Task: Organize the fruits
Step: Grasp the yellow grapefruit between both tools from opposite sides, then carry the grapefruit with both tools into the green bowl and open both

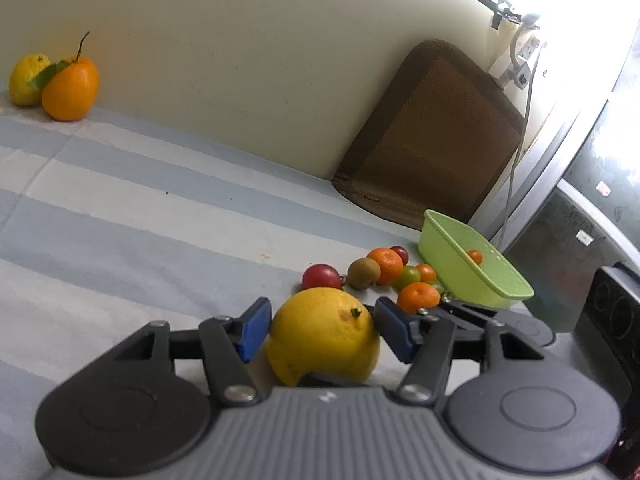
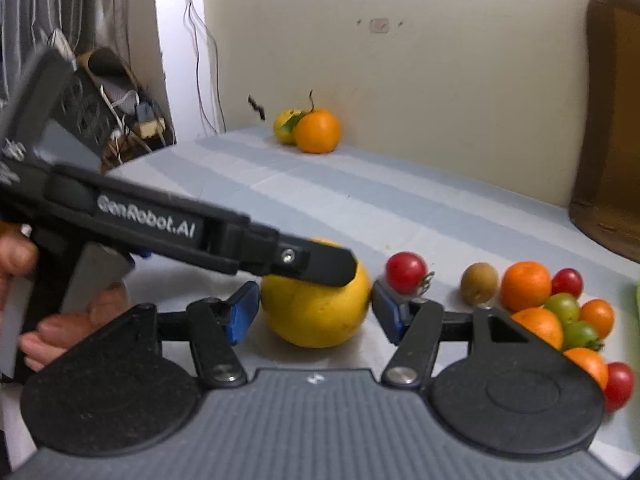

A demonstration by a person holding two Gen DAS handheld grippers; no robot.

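Fruit: large round yellow citrus (image 1: 323,336), dimpled skin, small green stem nub, resting on the striped cloth (image 1: 120,208).
Left gripper (image 1: 320,326): wide open, fruit between blue pads, ungripped.
Right gripper (image 2: 314,308): open, facing same fruit.

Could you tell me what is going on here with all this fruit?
A person is sorting fruit with two handheld tools. Both the left tool and the right tool are open around the same big lemon on the striped cloth. Small fruits lie beside a green tray holding one piece. Two citrus fruits sit by the wall.
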